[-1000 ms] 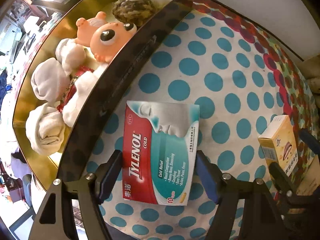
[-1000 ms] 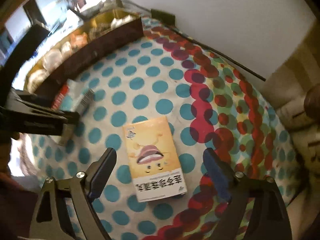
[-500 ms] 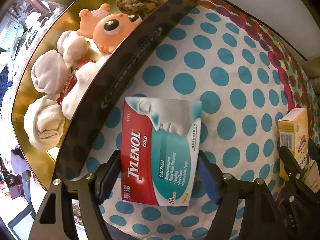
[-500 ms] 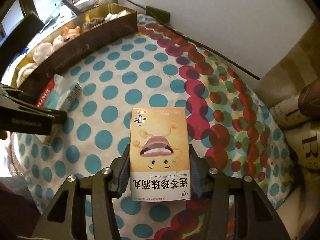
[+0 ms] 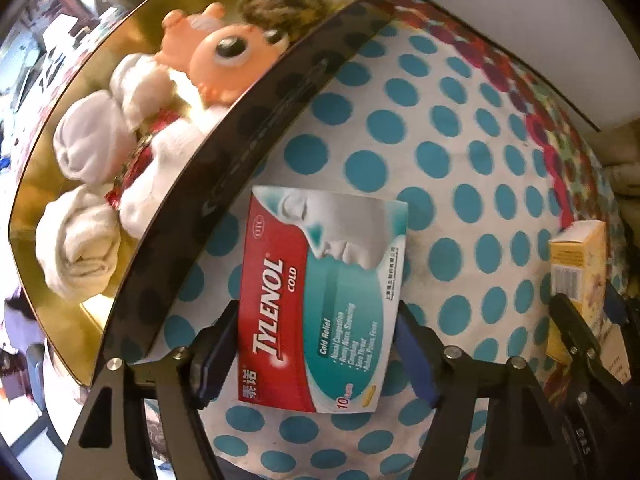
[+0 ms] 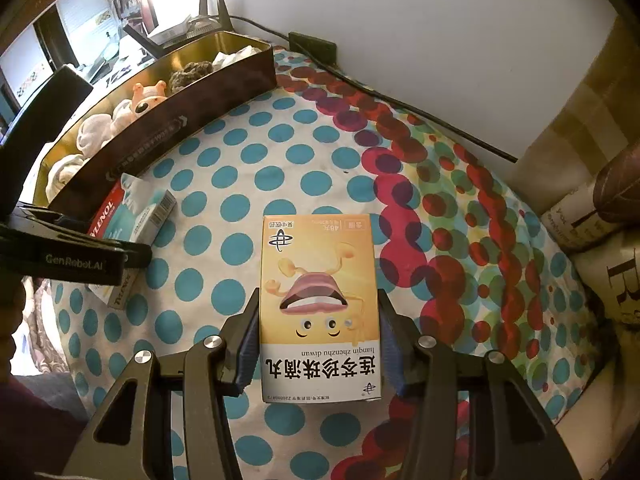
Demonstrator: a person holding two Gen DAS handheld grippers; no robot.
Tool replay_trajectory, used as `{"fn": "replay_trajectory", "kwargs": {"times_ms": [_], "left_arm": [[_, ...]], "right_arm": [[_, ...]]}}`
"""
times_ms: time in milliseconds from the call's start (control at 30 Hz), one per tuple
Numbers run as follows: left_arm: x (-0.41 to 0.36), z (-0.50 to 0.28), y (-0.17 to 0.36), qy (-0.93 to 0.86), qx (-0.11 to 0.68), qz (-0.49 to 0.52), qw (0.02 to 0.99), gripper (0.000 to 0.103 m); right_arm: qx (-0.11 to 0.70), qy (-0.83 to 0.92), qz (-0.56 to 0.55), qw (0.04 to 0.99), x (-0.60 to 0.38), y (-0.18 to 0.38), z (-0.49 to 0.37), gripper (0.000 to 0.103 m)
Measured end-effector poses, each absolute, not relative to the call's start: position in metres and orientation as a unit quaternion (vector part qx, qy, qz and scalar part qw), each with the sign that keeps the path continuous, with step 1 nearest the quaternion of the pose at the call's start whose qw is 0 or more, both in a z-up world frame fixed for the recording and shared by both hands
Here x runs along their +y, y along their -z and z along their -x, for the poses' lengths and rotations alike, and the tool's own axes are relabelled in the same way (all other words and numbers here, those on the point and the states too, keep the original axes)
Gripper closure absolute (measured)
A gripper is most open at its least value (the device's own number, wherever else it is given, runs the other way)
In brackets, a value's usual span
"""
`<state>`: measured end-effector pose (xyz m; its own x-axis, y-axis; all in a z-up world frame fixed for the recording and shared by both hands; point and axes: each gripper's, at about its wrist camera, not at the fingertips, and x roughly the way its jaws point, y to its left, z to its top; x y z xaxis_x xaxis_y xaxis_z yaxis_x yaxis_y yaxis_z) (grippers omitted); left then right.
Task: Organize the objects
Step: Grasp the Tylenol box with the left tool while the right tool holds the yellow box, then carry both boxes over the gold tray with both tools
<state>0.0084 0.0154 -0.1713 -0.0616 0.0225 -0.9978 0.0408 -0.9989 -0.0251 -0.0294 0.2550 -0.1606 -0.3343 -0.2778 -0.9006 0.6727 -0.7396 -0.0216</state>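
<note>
My left gripper point(image 5: 316, 344) is shut on a red and teal Tylenol Cold box point(image 5: 320, 300), which lies next to the dark wall of a long gold-lined tin point(image 5: 248, 148). My right gripper point(image 6: 318, 340) is shut on a yellow medicine box point(image 6: 318, 304) with a cartoon mouth, held over the dotted cloth point(image 6: 280, 152). The yellow box point(image 5: 576, 276) and the right gripper show at the right edge of the left wrist view. The Tylenol box point(image 6: 132, 220) and the left gripper show at the left of the right wrist view.
The tin point(image 6: 180, 120) holds rolled white socks point(image 5: 84, 240), an orange rubber toy point(image 5: 224, 60) and a brown woolly ball point(image 5: 280, 4). A white wall and black cable point(image 6: 400, 100) lie behind. Printed cushions point(image 6: 600, 240) stand at the right.
My right gripper closed on the yellow box and the box now stands higher in its view. My left gripper closed on the Tylenol box beside the tin.
</note>
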Motion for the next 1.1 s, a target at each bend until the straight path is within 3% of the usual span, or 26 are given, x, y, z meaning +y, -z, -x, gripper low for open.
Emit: {"fn": "replay_trajectory", "kwargs": {"times_ms": [467, 600, 667, 1100], "left_arm": [[-0.008, -0.013, 0.119, 0.776, -0.023, -0.630, -0.032, 0.029], [0.005, -0.020, 0.090, 0.791, -0.022, -0.611, -0.027, 0.029], [0.052, -0.020, 0.098, 0.799, -0.020, -0.601, -0.022, 0.029], [-0.004, -0.018, 0.078, 0.831, -0.007, -0.555, 0.020, 0.029]], "right_arm": [[0.169, 0.806, -0.488, 0.288, 0.261, 0.150, 0.033, 0.054], [0.158, 0.809, -0.486, 0.291, 0.259, 0.144, 0.033, 0.054], [0.153, 0.811, -0.483, 0.294, 0.256, 0.139, 0.033, 0.054], [0.129, 0.812, -0.444, 0.355, 0.194, 0.095, 0.021, 0.054]]}}
